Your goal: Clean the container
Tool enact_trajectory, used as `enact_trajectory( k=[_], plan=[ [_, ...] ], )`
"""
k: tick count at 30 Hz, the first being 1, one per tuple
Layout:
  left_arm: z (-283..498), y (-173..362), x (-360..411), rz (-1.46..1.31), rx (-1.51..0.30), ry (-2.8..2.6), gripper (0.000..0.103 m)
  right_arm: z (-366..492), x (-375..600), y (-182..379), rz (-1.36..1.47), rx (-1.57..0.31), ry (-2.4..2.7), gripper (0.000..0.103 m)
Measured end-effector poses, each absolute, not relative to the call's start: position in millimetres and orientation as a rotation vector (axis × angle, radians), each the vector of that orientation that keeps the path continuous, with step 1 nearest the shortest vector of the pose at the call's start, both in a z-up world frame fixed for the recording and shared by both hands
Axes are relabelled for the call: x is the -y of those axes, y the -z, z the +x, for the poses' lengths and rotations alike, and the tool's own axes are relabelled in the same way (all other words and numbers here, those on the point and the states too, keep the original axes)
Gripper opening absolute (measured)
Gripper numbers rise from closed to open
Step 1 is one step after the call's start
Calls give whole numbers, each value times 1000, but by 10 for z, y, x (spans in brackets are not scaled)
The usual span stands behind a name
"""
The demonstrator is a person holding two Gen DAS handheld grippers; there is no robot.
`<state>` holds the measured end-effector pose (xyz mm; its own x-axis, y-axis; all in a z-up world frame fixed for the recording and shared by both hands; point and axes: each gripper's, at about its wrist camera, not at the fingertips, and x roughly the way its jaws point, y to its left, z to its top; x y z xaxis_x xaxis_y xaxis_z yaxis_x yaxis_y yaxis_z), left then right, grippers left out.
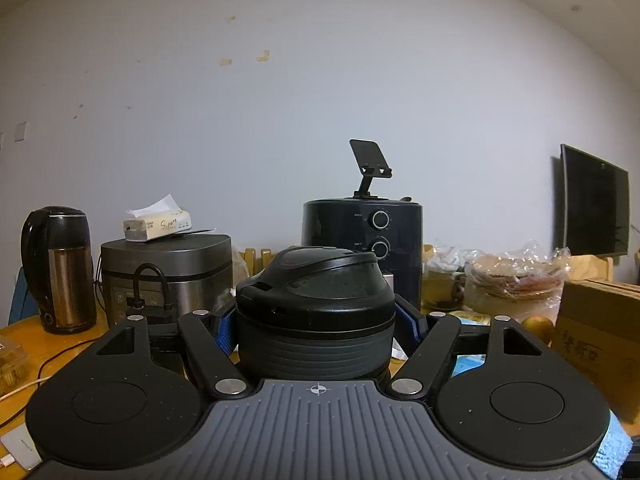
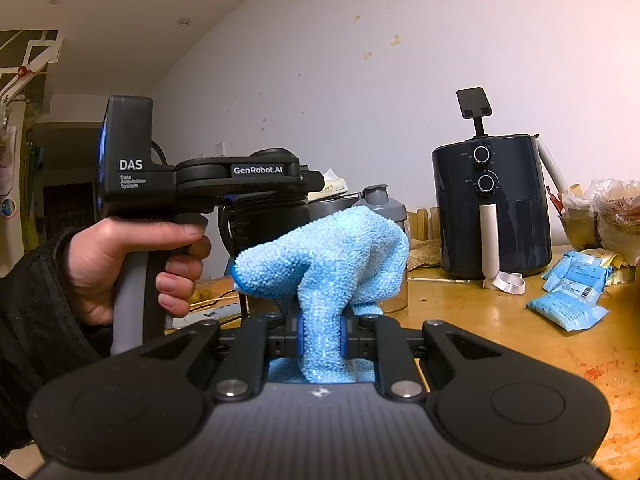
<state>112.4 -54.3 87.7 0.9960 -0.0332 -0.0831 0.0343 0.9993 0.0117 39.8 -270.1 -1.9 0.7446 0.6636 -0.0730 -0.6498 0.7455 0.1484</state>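
A person is gripping the black-lidded container [image 1: 316, 316] in the left gripper [image 1: 316, 328], whose blue-padded fingers [image 1: 225, 334] are clamping its ribbed dark body from both sides just under the lid. The container is standing upright between the jaws, its long axis vertical, above the cluttered wooden table [image 2: 500, 320].

The right gripper [image 2: 322, 340] is pinching a blue cloth [image 2: 324, 264], jaws closed tight on its middle while the loose end is bunching up and forward past the fingertips.

Seen from the right wrist, the left gripper is sitting up and to the left, held level by the left hand [image 2: 132, 264] on its pistol grip. The container itself is mostly hidden behind the cloth in that view, so only a dark sliver [image 2: 272, 220] is showing under the left tool's nose. It appears to lie ahead and slightly left of the cloth, close by.

Whether cloth and container are touching cannot be told. The wiping looks about to start: a short push forward and left should bring the cloth onto the container's side.

An air fryer [image 2: 490, 204] and a shaker bottle [image 2: 380, 204] are standing behind.
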Motion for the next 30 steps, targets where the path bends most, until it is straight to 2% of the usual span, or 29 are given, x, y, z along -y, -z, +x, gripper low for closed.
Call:
enact_trajectory(
  k=[30],
  plan=[
    [1116,-825,289,35,-64,285,70,435,2633,44,121,-138,-736,12]
  ],
)
